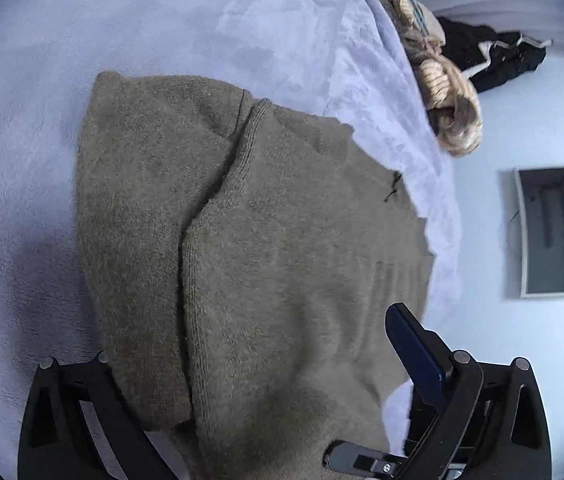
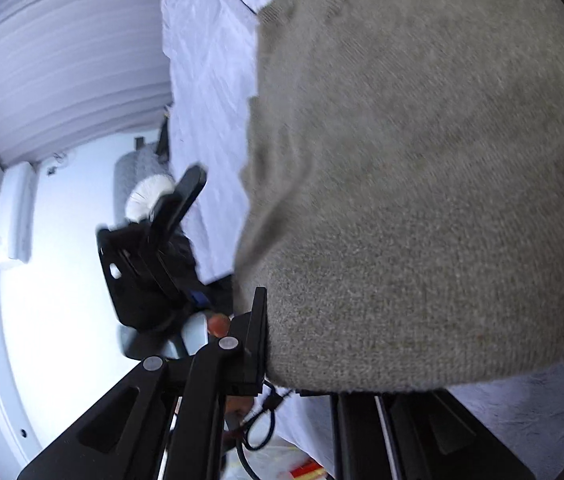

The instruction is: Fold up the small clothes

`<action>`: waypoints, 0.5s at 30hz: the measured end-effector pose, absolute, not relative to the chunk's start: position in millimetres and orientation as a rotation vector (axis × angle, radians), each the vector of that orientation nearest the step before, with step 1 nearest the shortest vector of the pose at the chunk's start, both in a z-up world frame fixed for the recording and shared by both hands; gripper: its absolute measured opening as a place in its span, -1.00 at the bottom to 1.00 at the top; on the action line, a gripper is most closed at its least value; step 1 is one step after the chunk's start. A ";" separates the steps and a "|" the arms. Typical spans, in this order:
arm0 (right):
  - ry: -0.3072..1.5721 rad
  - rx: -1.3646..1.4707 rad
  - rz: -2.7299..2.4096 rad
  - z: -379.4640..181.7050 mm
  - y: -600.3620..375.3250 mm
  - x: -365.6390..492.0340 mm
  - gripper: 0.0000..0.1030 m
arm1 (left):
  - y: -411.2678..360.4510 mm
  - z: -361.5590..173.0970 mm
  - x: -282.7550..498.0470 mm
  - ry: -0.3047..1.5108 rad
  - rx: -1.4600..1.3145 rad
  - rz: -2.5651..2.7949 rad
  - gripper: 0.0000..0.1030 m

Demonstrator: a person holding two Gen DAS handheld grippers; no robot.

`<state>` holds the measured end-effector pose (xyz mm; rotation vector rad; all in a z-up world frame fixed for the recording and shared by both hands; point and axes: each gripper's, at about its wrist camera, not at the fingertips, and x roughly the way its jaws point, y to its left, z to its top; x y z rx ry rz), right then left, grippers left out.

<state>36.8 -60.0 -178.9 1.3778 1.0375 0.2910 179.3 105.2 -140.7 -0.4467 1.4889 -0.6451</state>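
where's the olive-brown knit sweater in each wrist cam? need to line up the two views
Left wrist: the sweater fills the centre, lying on the pale bedcover, its near end between the left gripper fingers.
Right wrist: the sweater fills the right and upper part, draped over the right gripper.
Shared landmark: the bedcover; the left gripper also shows in the right view.

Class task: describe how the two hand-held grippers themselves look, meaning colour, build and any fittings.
Both are matte black plastic. The left hand-held gripper has angular linkage arms with cut-outs, round grey pivot pins and a dark blue pad on one finger. The right hand-held gripper shows the same black links and grey pins, with a black cable looping below.
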 end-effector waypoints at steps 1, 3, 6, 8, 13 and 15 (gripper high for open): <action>1.073 1.358 0.282 -179.5 -58.4 36.6 -0.72 | 99.6 -141.3 176.7 1.486 -0.384 -0.626 0.82; 1.156 1.296 0.269 -178.0 -58.3 32.6 -0.62 | 92.0 -142.5 172.8 1.480 -0.283 -0.593 0.59; 1.242 1.187 0.275 -169.8 -64.8 25.5 0.13 | 85.1 -143.8 168.7 1.468 -0.178 -0.548 0.39; 1.273 1.124 0.280 -162.5 -74.9 18.9 0.31 | 83.5 -144.1 167.1 1.457 -0.133 -0.536 0.38; 1.235 0.986 0.219 -140.8 -127.3 0.4 0.27 | 78.6 -142.9 166.0 1.436 -0.090 -0.514 0.38; 1.178 0.950 0.157 -131.4 -144.9 6.1 0.02 | 80.2 -143.1 165.1 1.431 -0.077 -0.503 0.38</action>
